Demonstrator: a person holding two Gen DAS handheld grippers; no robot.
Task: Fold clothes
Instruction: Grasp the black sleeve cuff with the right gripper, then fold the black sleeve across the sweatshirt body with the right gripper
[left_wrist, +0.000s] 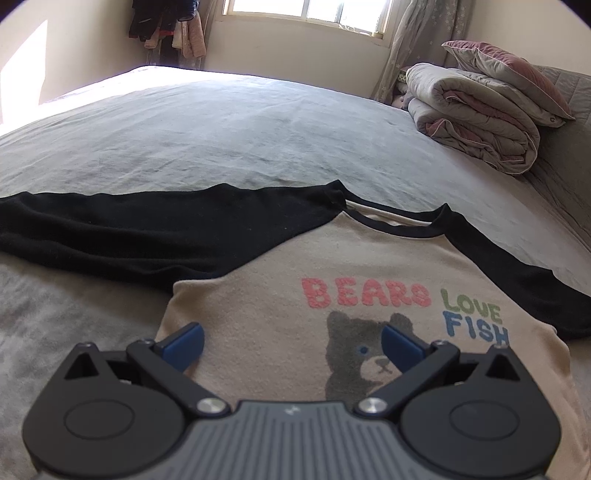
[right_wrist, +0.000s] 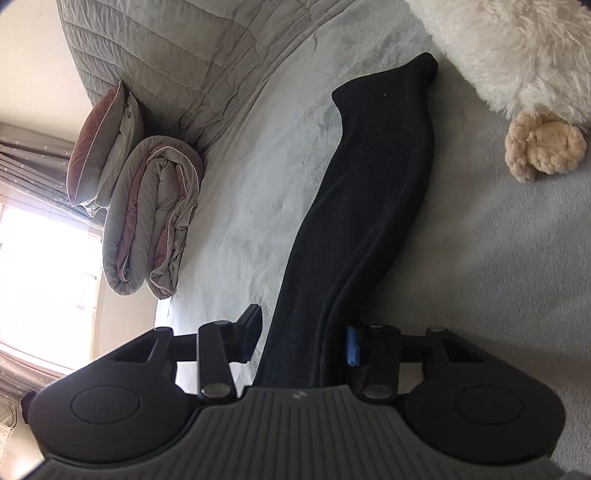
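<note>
The shirt (left_wrist: 369, 258) lies flat on the bed (left_wrist: 221, 129), front side up. Both sleeves are stretched out to the sides, and no part is folded over another that I can see. So it looks spread out, and all the folding looks left to do. The bottom of the shirt is hidden under the tongs, so I cannot tell about that part.

The shirt is cream in the middle with black sleeves and a black neck band. It has a grey bear on it and the words "BEARS LOVE FISH". One sleeve (left_wrist: 129, 232) runs out toward 9 o'clock in the left view. The neck points to 12 o'clock.

The left tongs (left_wrist: 291, 345) are wide apart and hold nothing. They hang over the bear.

The right tongs (right_wrist: 303, 339) are apart too. The other sleeve (right_wrist: 369, 206) runs between them and away toward 1 o'clock. They are not squeezing it.

A rolled quilt (left_wrist: 476, 122) sits at the far side of the bed.
</note>
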